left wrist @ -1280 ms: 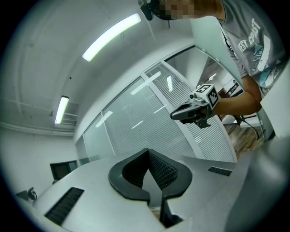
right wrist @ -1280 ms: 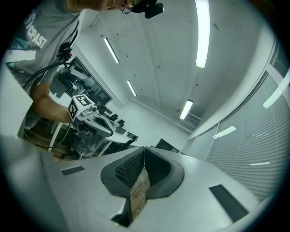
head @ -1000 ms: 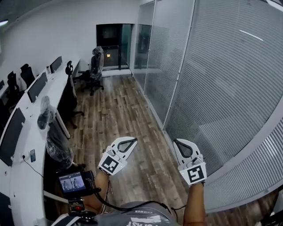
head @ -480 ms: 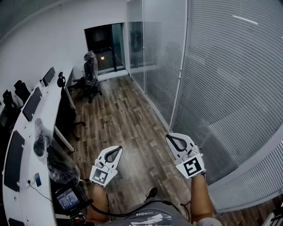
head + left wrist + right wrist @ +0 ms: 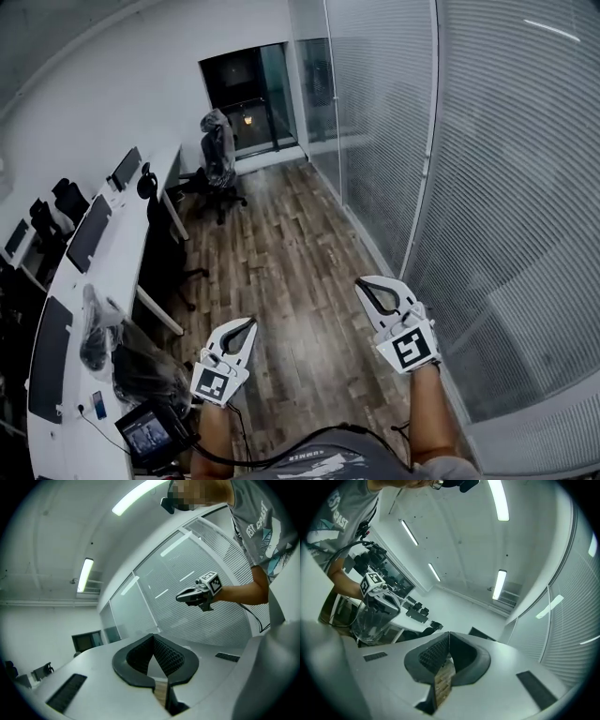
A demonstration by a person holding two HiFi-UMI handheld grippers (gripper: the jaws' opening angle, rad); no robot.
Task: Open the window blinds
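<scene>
Both claws, the left gripper (image 5: 247, 324) and right gripper (image 5: 364, 284) low in the frame, are pressed together and empty, so one should spread before reaching the blinds (image 5: 525, 197) at right.

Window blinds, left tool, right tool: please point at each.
window blinds (image 5: 525, 187), head view, slats of near panel
left tool (image 5: 251, 322), head view, its shut tips
right tool (image 5: 361, 282), head view, its shut tips
</scene>
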